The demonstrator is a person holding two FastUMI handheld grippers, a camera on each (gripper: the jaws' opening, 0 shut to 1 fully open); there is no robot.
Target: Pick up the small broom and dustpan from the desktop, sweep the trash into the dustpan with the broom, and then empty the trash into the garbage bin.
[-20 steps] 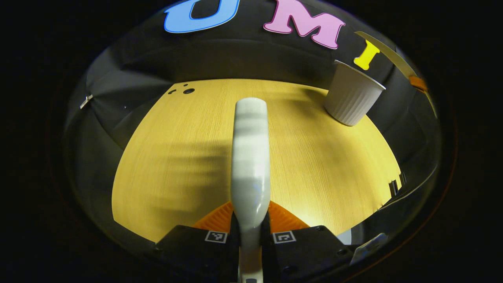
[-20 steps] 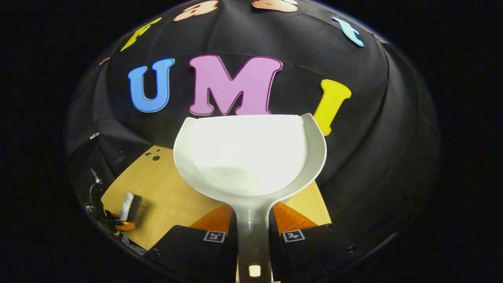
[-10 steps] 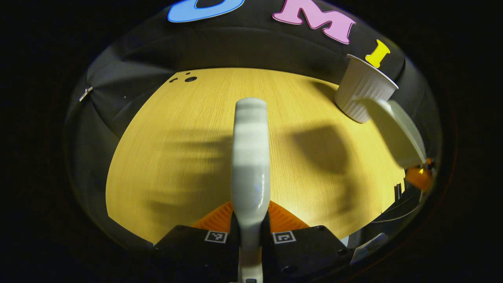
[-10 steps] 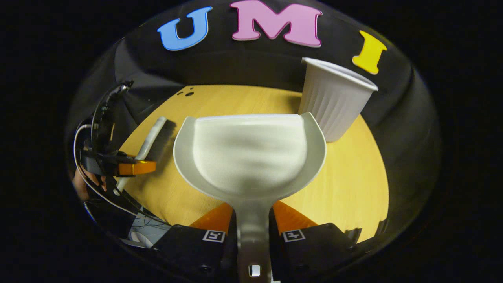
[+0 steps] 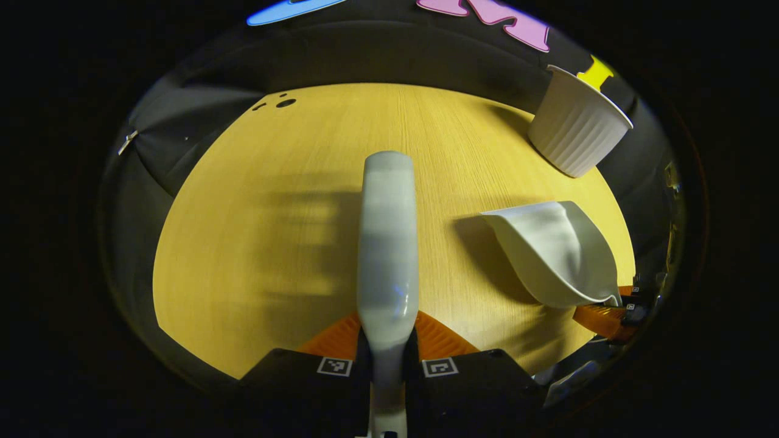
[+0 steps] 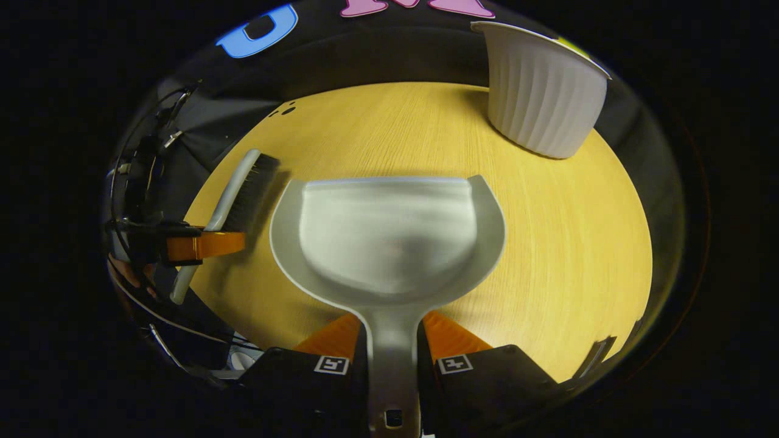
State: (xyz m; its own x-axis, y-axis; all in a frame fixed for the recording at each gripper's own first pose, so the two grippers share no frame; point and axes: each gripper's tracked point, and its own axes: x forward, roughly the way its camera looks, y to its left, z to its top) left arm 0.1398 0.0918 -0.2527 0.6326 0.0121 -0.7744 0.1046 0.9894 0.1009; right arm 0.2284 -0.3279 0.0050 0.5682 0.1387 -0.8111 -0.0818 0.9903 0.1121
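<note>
A small broom (image 5: 387, 243) with a white back runs forward from my left gripper (image 5: 387, 348), which is shut on its handle above the yellow wooden table (image 5: 274, 213). From the right gripper view the broom (image 6: 238, 193) shows black bristles at the left, beside the left gripper (image 6: 204, 244). My right gripper (image 6: 392, 356) is shut on the handle of the white dustpan (image 6: 386, 237), held low over the table (image 6: 566, 243). The left gripper view shows this dustpan (image 5: 554, 249) to the right of the broom. I see nothing in its bowl. The white ribbed garbage bin (image 6: 541, 91) stands upright at the far right.
The bin (image 5: 578, 131) sits near the table's far right edge. Small dark holes (image 5: 285, 103) mark the far left corner. Black cloth walls close in the back and sides. A hand and cables (image 6: 131, 201) show behind the left gripper.
The right gripper has tipped down and brought the dustpan from high against the wall to low over the table, to the right of the broom. The left gripper has tilted down slightly.
</note>
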